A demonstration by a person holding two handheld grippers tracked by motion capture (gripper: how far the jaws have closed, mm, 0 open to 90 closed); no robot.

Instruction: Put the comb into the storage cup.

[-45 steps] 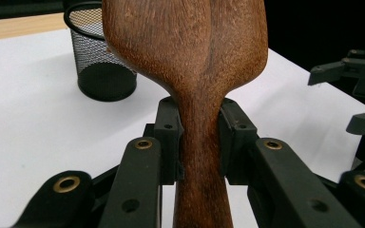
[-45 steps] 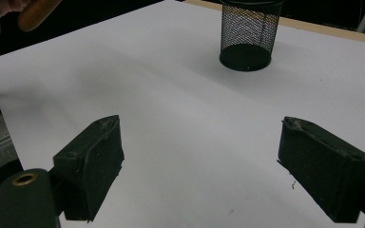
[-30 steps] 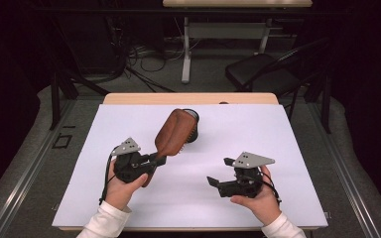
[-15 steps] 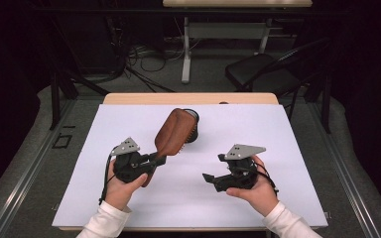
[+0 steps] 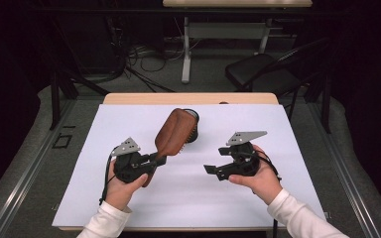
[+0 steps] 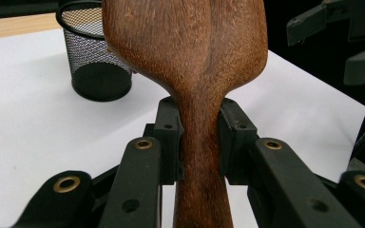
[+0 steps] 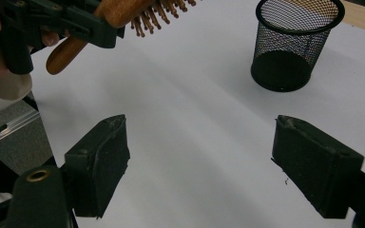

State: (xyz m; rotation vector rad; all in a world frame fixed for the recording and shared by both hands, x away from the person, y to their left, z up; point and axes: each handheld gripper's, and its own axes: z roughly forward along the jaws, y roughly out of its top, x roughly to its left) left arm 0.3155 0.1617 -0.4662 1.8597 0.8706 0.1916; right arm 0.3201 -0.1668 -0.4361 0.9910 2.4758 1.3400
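A brown wooden hairbrush is held by its handle, with my left gripper shut on it. In the left gripper view the pads press both sides of the handle and the brush back rises ahead. Its bristles face down toward the table. My right gripper hovers to the right of the brush, open, pointing left. Its jaws have just been closing a little, with nothing between its pads.
A black mesh pen cup stands upright just behind the brush head, also seen in both gripper views. A white sheet covers the table. A chair and cables lie beyond the far edge.
My right gripper has risen and drifted forward and slightly left. The left gripper and the brush have stayed where they were.
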